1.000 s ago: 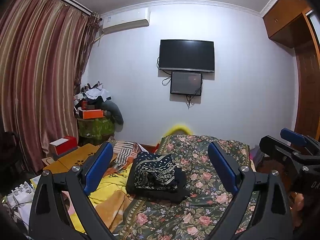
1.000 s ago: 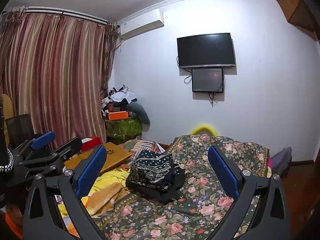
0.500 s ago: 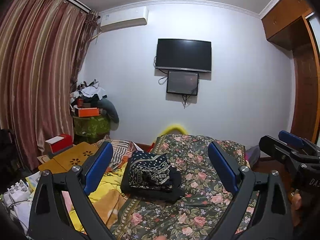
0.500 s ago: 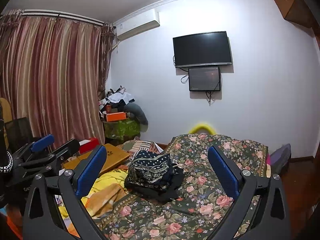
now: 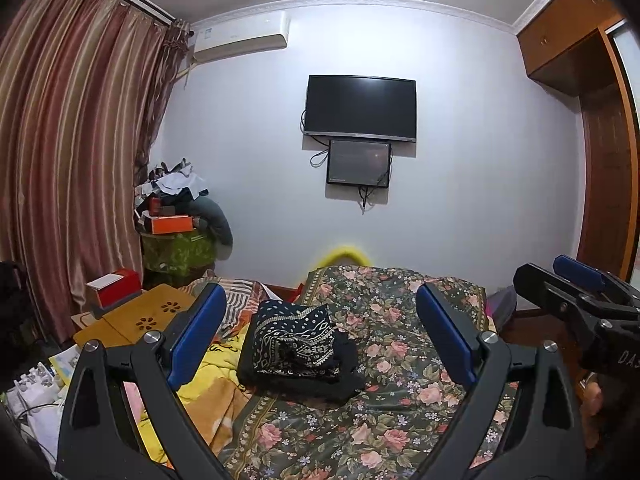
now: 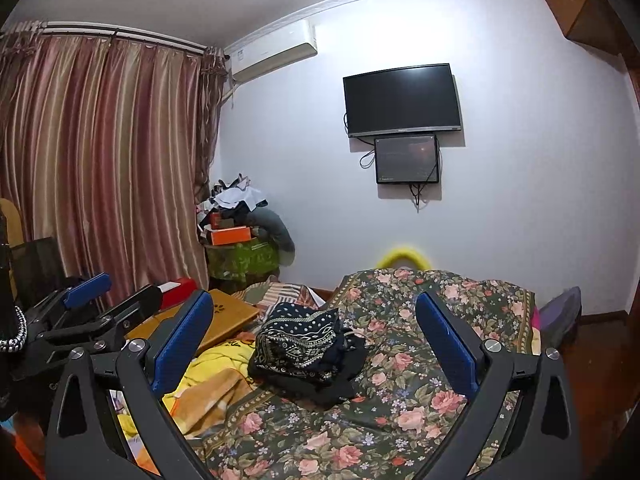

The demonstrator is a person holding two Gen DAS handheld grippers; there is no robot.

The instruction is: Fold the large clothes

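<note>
Jaws on both units stand wide apart and carry nothing. I hold the left gripper (image 5: 318, 334) and the right gripper (image 6: 314, 334) level, side by side, raised above the near end of the bed (image 5: 400, 420), both aimed down its length at the far wall.

The task's thing, a dark patterned garment (image 5: 298, 346), lies on the floral bedspread (image 6: 400, 400) left of centre, well short of the wall. It sits as a compact mound: a printed layer on top, plain black cloth (image 5: 348, 364) spilling out at its right and front edges. The top looks roughly squared off, but the loose black edge is untidy. In my judgement this fits two stages: a bundle waiting to be shaken out, or a garment already folded and set down with one edge slack. The views do not settle which.

Beside it, to the left, a yellow blanket (image 5: 216, 372) lies crumpled, touching or nearly touching the garment's edge; I cannot tell which.

The raised, backed-off hold keeps the whole garment framed between each pair of jaws, which I judge suits inspection more than gripping.
</note>
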